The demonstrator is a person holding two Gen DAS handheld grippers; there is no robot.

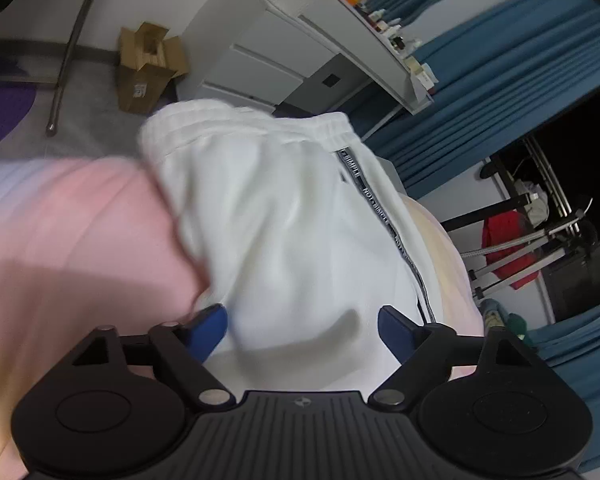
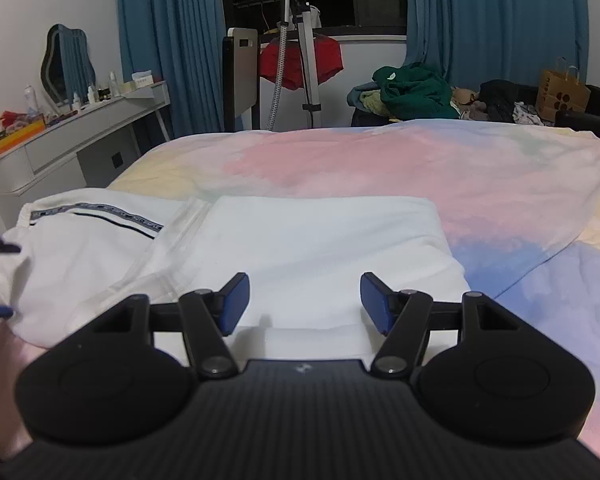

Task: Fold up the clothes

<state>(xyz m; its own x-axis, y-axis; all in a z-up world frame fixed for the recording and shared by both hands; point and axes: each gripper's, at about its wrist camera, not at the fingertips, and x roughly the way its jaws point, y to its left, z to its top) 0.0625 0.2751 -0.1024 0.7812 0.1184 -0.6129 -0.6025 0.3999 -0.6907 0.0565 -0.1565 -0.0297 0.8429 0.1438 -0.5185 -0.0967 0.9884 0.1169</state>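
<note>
At the far left stands a grey dressing table point(image 2: 80, 136) crowded with bottles. Just inside it, white trousers point(image 2: 228, 248) with a dark lettered side stripe point(image 2: 100, 212) lie on the pastel bedspread point(image 2: 380, 164), partly folded: the right half sits as a flat, doubled panel, while the waistband end on the left is loose and rumpled. The left gripper point(image 1: 302, 330) hovers over that loose end, jaws wide, nothing pinched. The right gripper point(image 2: 304, 304) hangs above the folded panel, jaws also apart and empty. The fold looks midway; next, probably, the left side needs gripping and laying over the panel. At far right, a brown paper bag point(image 2: 562, 92) stands; its contents are hidden.
</note>
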